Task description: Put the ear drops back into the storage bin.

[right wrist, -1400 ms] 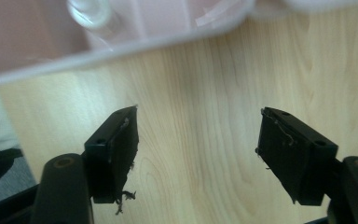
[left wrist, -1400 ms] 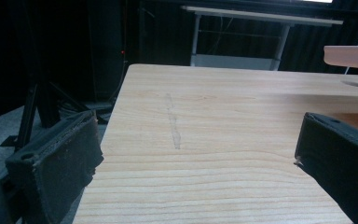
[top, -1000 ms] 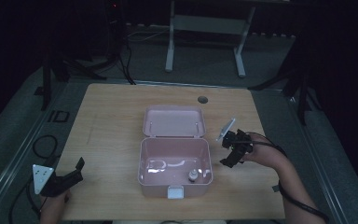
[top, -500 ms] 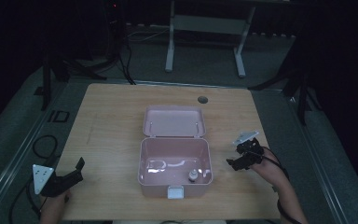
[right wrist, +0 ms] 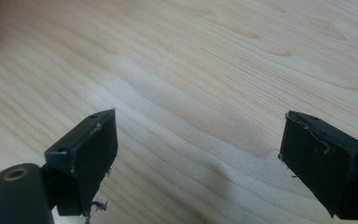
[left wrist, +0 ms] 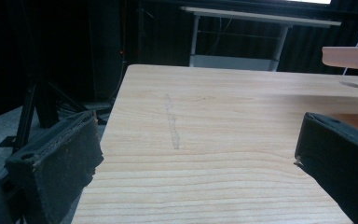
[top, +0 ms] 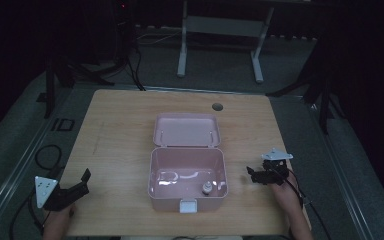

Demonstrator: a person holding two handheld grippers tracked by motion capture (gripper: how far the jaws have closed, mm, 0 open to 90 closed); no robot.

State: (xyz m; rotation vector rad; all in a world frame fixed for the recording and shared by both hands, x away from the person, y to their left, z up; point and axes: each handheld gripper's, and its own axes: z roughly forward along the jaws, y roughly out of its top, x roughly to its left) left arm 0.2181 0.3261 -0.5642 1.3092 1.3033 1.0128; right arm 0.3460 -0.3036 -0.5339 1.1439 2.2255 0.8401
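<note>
Wooden table (top: 120,130), light grain, one round hole (top: 217,106) at the far edge; dark room behind. Pink box (top: 187,172), lid thrown back, mid-table near the front edge; small white object (top: 207,188) inside. No legible writing. Right gripper (top: 252,175) just beside the box, left gripper (top: 82,181) well apart; both gape, empty.

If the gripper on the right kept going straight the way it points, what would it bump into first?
Probably the pink box: the right gripper points left at its side wall, open and empty, over bare table.

Dim high view, dark surroundings; gripper views brighter, slightly soft
</note>
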